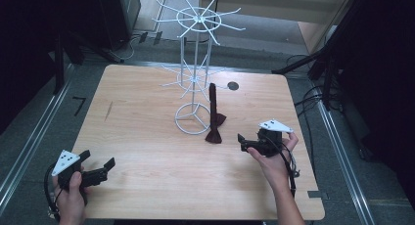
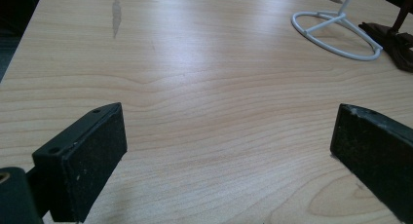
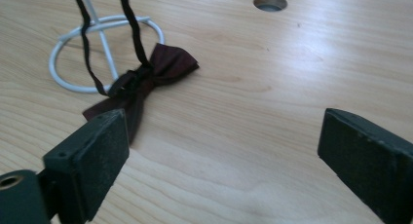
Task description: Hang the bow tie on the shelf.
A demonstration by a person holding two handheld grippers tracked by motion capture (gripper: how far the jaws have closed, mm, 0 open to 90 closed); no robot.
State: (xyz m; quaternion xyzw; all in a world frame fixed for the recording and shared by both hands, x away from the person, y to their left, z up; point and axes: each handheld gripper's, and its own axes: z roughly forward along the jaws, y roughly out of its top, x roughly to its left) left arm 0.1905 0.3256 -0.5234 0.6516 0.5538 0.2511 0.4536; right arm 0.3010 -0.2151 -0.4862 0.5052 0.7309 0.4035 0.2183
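A dark red bow tie [image 1: 215,129] is seen lying on the wooden table [image 1: 147,151], just right of the white wire rack [image 1: 195,63], w/ its bow part flat on the wood beside the rack's ring base [image 1: 192,119]. Its black strap [image 1: 212,100] is drawn upward from the bow twd the rack's lower arms; where exactly it is hooked can't be made out. In the right gripper view the bow tie [image 3: 146,80] is shown ahead and left of the jaws, touching the ring base [image 3: 104,53], w/ the strap [image 3: 134,29] rising in two strands out of the top of the picture.

The right gripper [image 1: 243,141] is held near the table's right side, close to the bow tie but apart from it. Its jaws are spread wide, nothing btwn them but bare wood. A round hole [image 1: 233,85] is seen in the table behind the rack.

The left gripper [image 1: 98,161] is held at the near left corner, well apart from the bow tie. Its jaws are likewise wide apart and empty; in the left gripper view the ring base [image 2: 336,34] and a bit of the bow tie [image 2: 397,46] are seen far off at upper right.
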